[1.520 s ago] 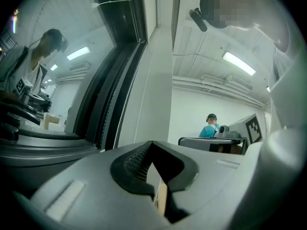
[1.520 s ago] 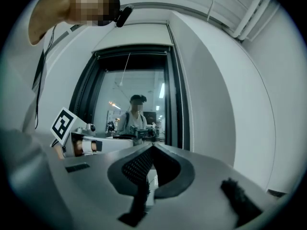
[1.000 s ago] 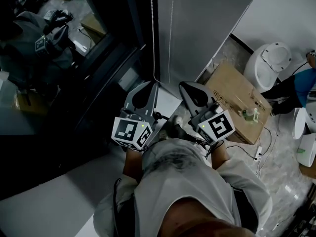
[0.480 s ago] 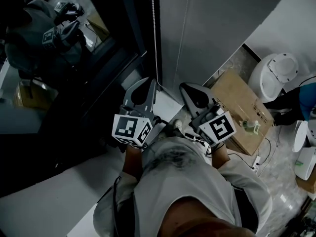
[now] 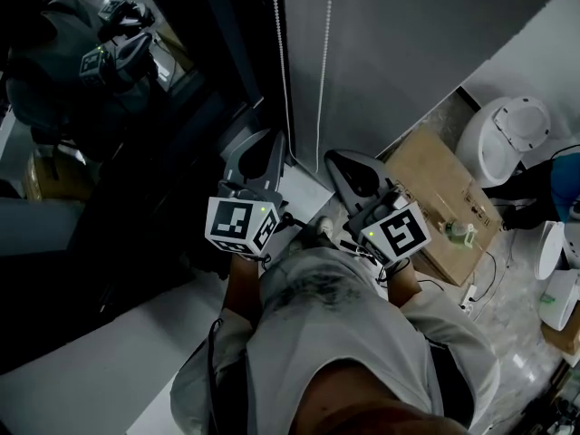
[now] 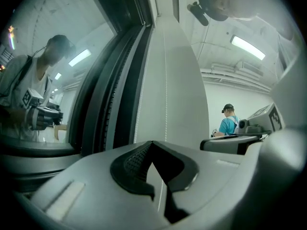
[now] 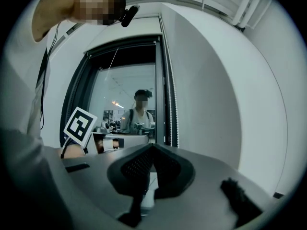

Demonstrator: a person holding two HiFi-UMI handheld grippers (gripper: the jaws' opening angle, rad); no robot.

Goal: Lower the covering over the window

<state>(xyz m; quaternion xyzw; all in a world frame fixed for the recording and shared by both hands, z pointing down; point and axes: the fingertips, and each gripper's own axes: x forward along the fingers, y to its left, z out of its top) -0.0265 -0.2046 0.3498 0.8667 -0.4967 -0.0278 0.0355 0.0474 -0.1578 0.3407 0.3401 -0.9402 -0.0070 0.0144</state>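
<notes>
The bead cord (image 5: 282, 62) hangs in two strands down the grey wall panel (image 5: 408, 43), just beside the dark window (image 5: 136, 152). My left tool (image 5: 273, 141) points level at it with its jaws together, the tip just beside the nearer strand; I cannot tell whether they touch. My right tool (image 5: 339, 159) sits alongside, jaws likewise together, near the other strand. A cardboard box (image 5: 435, 188) lies on the floor (image 5: 507, 324) to my right.
</notes>
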